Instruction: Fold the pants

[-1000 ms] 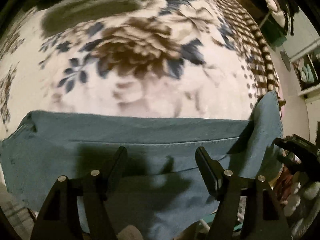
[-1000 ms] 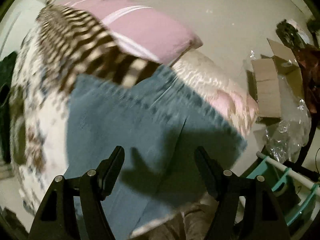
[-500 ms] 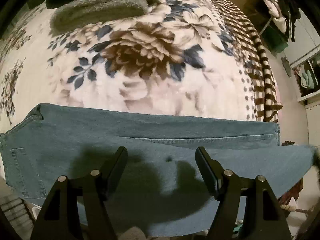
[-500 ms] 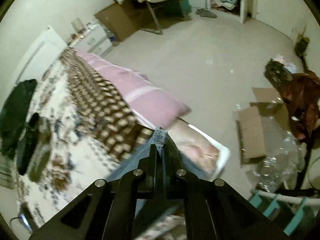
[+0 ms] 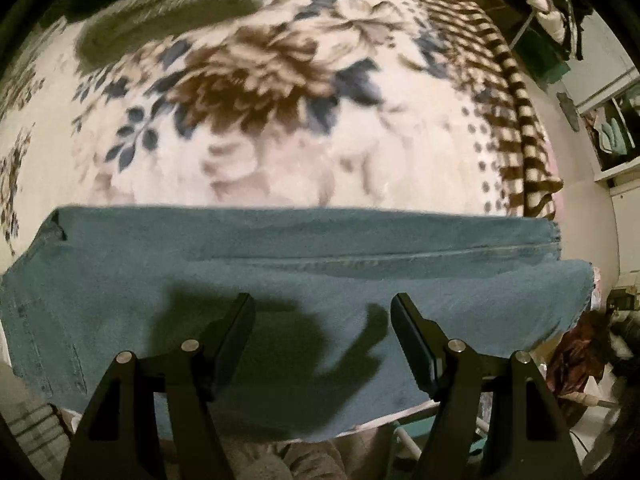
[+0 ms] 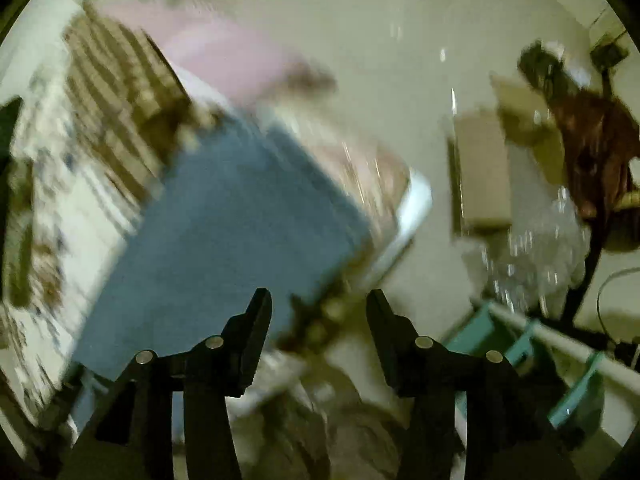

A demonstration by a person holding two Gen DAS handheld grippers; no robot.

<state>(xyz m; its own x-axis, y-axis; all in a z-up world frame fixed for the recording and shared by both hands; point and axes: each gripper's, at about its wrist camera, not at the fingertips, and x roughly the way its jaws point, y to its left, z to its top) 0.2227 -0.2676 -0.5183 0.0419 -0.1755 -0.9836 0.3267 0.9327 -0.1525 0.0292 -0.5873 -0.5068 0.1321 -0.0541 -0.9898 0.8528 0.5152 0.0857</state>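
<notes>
Right gripper (image 6: pixel 319 312), jaws opening and empty, above blue jeans (image 6: pixel 224 240) spread toward ten o'clock on a floral blanket (image 6: pixel 76 216).

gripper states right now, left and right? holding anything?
Left gripper: open, holding nothing, above the blue denim pants.
Right gripper: jaws opening, nothing between them; pants lie below.

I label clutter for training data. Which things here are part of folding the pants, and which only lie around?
Belong to the job:
- blue pants
- floral blanket under them
- left hand-held gripper, open
- right hand-held gripper, jaws opening, empty

Just lying about:
- pink pillow
- cardboard box
- green fuzzy cloth
</notes>
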